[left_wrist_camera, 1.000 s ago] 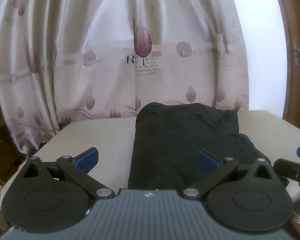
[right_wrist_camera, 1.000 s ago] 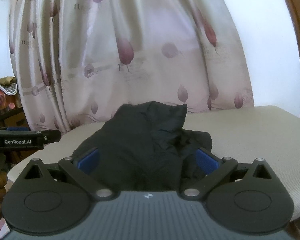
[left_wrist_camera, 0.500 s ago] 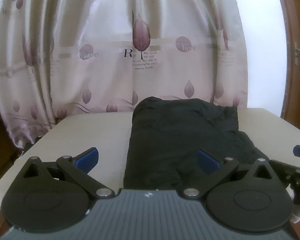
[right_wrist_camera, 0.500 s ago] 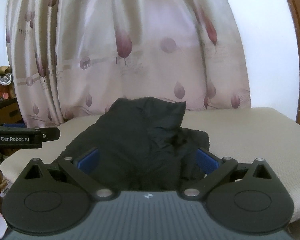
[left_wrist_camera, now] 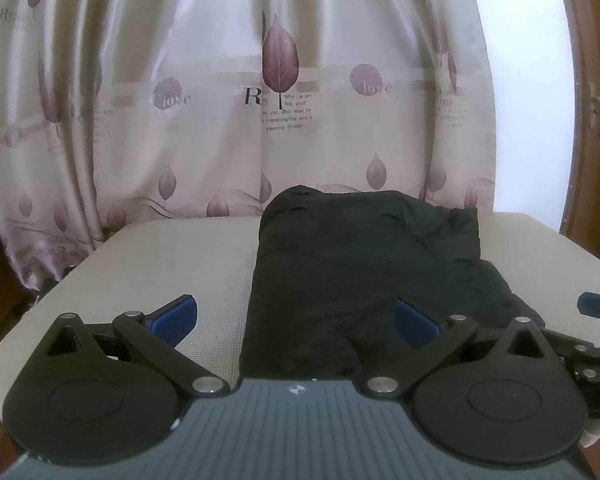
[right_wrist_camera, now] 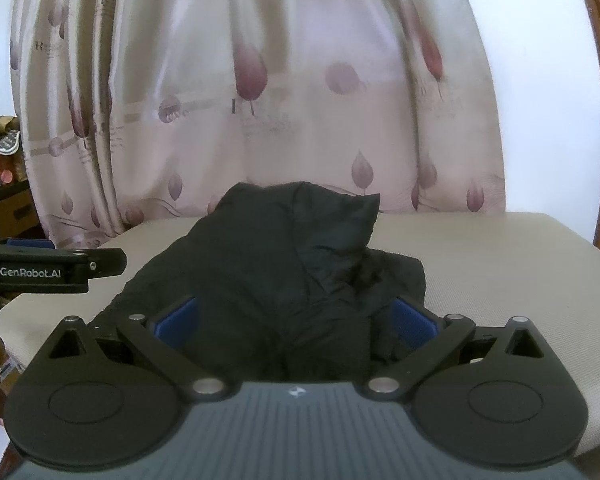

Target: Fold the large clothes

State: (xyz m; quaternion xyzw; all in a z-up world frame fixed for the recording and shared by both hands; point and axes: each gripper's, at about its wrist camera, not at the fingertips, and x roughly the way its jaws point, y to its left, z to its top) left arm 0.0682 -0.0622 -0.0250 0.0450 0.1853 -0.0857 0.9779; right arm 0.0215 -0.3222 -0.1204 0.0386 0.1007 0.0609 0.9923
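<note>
R gripper (right_wrist_camera: pixel 296 318) jaws wide apart over folded black garment (right_wrist_camera: pixel 284 264) on beige table (right_wrist_camera: pixel 480 256); L gripper (right_wrist_camera: pixel 52 270) at left.

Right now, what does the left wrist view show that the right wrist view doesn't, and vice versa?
Left wrist only: the dark wooden door frame with a handle, and the garment's straight left edge.
Right wrist only: the cluttered shelf at far left, the "GenRobot.AI" lettering on the left hand-held gripper, and a crumpled flap near the garment's right side.
Both: the black folded fabric garment on the beige textured table, the leaf-print satin curtain, and both grippers open, holding nothing.
</note>
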